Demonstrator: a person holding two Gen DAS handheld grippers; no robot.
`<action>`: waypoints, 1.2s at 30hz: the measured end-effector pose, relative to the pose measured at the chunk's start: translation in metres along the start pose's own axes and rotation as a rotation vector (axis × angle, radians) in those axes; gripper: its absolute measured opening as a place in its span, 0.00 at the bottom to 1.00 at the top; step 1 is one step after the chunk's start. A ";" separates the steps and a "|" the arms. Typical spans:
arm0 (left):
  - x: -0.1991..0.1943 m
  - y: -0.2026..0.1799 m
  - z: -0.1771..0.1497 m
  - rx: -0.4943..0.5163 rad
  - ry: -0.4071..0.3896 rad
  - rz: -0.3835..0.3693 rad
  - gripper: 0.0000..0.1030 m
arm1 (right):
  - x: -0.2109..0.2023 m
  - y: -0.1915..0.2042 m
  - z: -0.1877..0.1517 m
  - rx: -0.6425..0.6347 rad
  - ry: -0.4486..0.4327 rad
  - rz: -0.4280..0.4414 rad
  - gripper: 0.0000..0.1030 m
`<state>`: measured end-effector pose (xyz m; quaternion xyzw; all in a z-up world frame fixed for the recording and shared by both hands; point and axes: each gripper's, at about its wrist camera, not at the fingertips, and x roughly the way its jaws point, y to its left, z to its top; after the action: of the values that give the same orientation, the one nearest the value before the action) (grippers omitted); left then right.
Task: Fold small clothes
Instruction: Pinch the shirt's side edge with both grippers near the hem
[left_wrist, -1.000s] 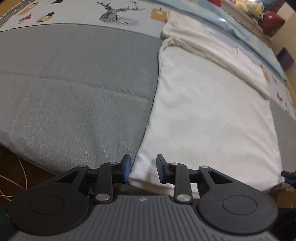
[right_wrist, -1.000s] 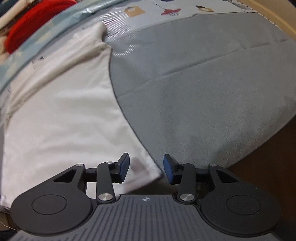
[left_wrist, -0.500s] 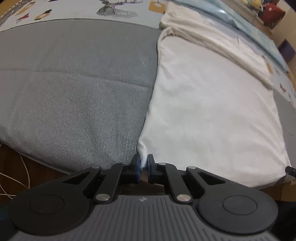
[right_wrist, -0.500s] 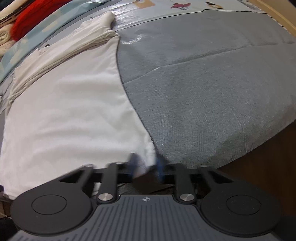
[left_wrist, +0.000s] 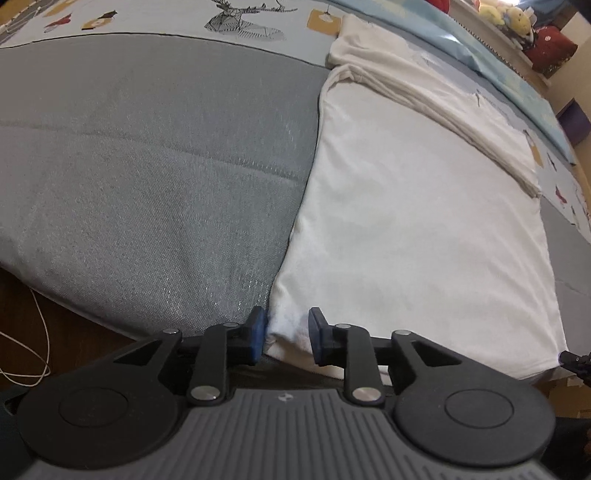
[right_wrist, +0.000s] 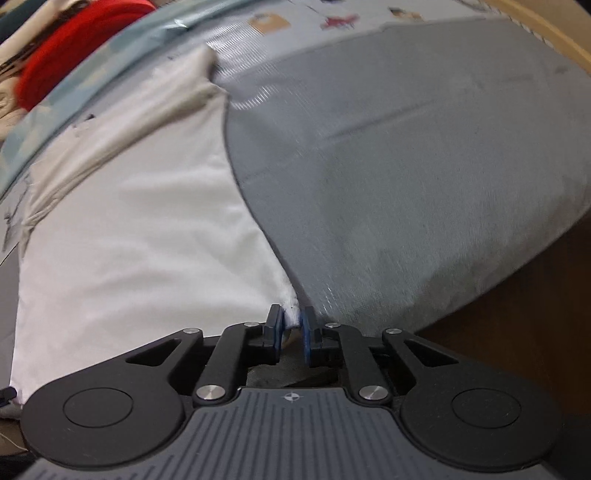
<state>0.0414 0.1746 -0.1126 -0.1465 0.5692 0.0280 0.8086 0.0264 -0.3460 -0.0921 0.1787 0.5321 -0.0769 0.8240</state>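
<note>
White garment (left_wrist: 417, 229) corner pinched in right tool (right_wrist: 293, 328); left tool (left_wrist: 284, 334) spread, straddling other corner.

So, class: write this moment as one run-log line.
left hand-held gripper: open, straddling near corner of white garment | right hand-held gripper: shut on other near corner | garment flat on grey mat

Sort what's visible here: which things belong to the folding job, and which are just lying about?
Part of the job:
- white garment, spread flat on the grey mat
- left gripper, open around the garment's near-left corner
- right gripper, fingers pinching the near-right corner

Just lying about:
- red item
- plush toys
- white cord on the floor
</note>
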 end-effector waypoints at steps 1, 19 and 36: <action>0.002 0.001 0.000 0.001 0.006 0.006 0.27 | 0.003 -0.002 0.000 0.007 0.009 0.001 0.12; 0.000 0.009 0.004 -0.031 -0.010 0.001 0.15 | 0.006 0.014 -0.007 -0.077 -0.012 0.001 0.07; 0.005 0.008 0.003 -0.013 0.001 0.024 0.15 | 0.011 0.011 -0.006 -0.047 -0.017 -0.024 0.19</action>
<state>0.0444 0.1825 -0.1180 -0.1449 0.5710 0.0413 0.8070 0.0297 -0.3331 -0.1023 0.1523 0.5290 -0.0757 0.8314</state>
